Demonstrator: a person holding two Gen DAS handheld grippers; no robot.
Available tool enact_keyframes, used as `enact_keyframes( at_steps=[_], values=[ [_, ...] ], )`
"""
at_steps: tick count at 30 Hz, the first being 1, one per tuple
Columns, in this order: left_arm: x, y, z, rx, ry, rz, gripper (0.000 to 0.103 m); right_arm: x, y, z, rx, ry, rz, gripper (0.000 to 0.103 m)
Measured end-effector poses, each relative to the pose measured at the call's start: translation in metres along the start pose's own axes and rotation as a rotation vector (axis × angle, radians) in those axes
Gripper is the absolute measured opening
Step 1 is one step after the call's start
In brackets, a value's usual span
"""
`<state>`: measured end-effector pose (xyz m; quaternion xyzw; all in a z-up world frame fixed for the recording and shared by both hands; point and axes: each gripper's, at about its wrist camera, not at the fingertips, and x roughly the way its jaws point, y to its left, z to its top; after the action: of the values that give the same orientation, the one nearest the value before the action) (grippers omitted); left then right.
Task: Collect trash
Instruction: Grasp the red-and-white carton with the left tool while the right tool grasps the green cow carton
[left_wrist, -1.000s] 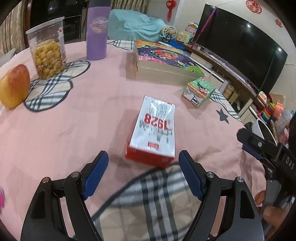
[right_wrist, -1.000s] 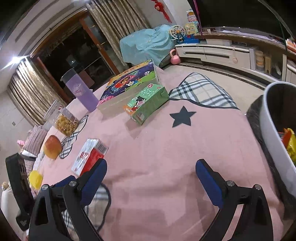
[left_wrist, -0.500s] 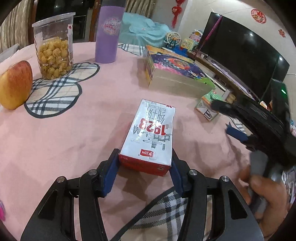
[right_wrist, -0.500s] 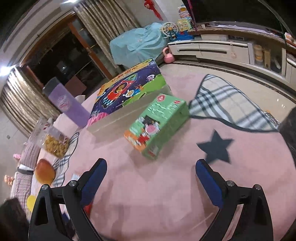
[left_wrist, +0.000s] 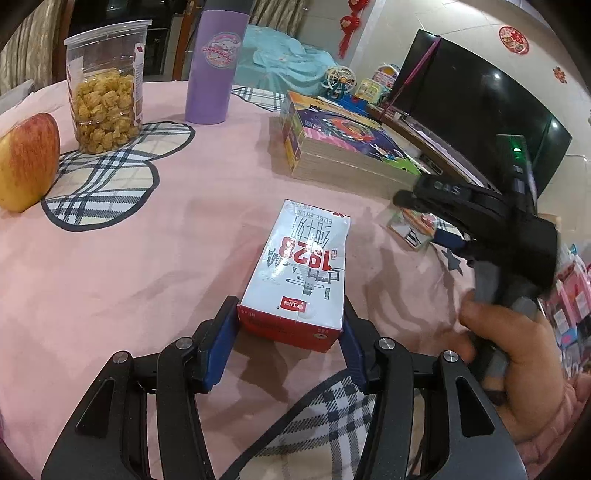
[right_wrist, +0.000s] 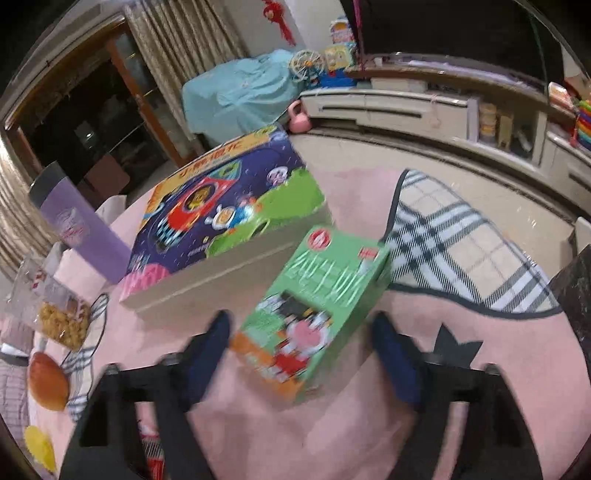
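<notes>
On a desk (left_wrist: 110, 266) draped in pink cloth, the left tongs (left_wrist: 288, 332) clamp the near end of a red-and-white milk carton (left_wrist: 303, 273) marked "1928", both blue pads pressed to its sides; the carton lies flat on the cloth, pointing away from the camera; to the right, a bare hand (left_wrist: 517, 354) grips the handle of the right tongs (right_wrist: 299, 343), which in their own blurred view stand apart on either side of a green juice carton (right_wrist: 317, 306), a gap showing on each side; that carton lies flat just beside a large picture-puzzle box (right_wrist: 229, 236); farther back on the desk stand a purple bottle (left_wrist: 214, 62) and a clear jar of snacks (left_wrist: 107, 85), with an apple (left_wrist: 26, 162) near the left edge; a dark television (left_wrist: 480, 110) fills the wall behind.
</notes>
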<state>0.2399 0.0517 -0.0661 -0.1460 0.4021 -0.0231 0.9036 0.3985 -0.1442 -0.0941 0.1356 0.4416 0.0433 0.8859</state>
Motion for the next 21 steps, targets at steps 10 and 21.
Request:
enact_keyframes(
  at_steps=[10, 21],
  values=[
    [0.001, 0.000, 0.001, 0.010, 0.004, -0.008, 0.072, -0.087, -0.025, -0.052, -0.168, 0.137, 0.145, 0.052],
    [0.001, -0.005, -0.001, 0.033, 0.004, 0.079, 0.082, -0.123, -0.067, -0.088, -0.084, 0.021, 0.111, 0.076]
  ],
)
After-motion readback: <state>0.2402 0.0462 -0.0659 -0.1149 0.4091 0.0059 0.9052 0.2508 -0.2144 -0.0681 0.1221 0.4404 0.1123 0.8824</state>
